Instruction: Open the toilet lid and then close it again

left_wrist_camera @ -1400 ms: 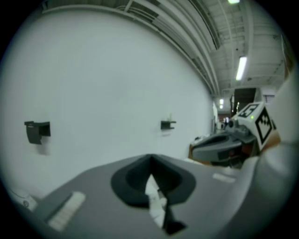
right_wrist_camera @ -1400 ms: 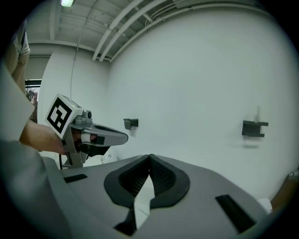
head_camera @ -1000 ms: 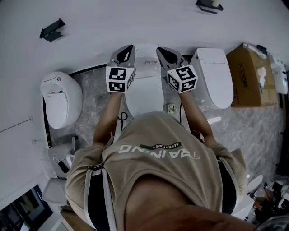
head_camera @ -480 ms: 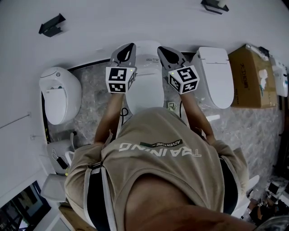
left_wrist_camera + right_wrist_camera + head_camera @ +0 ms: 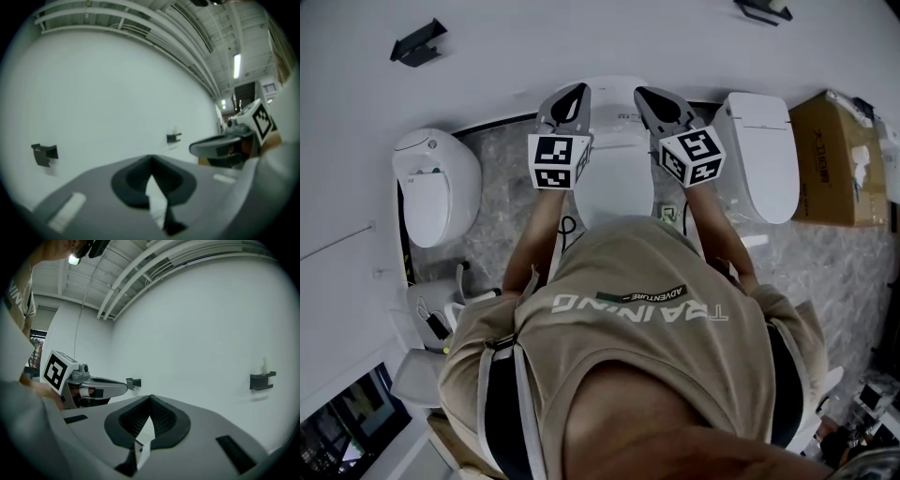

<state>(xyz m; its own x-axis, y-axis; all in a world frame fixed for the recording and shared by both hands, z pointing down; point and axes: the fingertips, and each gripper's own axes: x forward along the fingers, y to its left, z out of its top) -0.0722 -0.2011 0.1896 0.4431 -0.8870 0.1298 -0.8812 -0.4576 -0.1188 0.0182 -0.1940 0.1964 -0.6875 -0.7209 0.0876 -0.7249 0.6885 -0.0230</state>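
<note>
right now i am watching the person holding both grippers out roughly level above the middle toilet (image 5: pixel 609 105), which is standing against the white wall (image 5: pixel 581 37) between two other toilets. its lid (image 5: pixel 617 183) is lying down flat, as far as i can judge, since the tan shirt (image 5: pixel 647 337) is covering the front of the bowl.

the left gripper (image 5: pixel 572 97) is hovering over the left side of the toilet's back end, and the right gripper (image 5: pixel 652 97) is hovering over the right side, the two sitting side by side with a strip of white porcelain showing between them. from above i cannot tell whether either one is touching the toilet.

in the left gripper view its fingers (image 5: pixel 131 180) are pressing tip to tip, with nothing caught between them. in the right gripper view the fingers (image 5: pixel 164 420) are meeting at the tips too, gripping nothing.

the left toilet (image 5: pixel 431 192) and the right toilet (image 5: pixel 761 159) are standing on the marbled floor (image 5: pixel 502 197), a cardboard box (image 5: pixel 839 159) is sitting just beside the right one, and a black bracket (image 5: pixel 417 44) is hanging on the wall.
</note>
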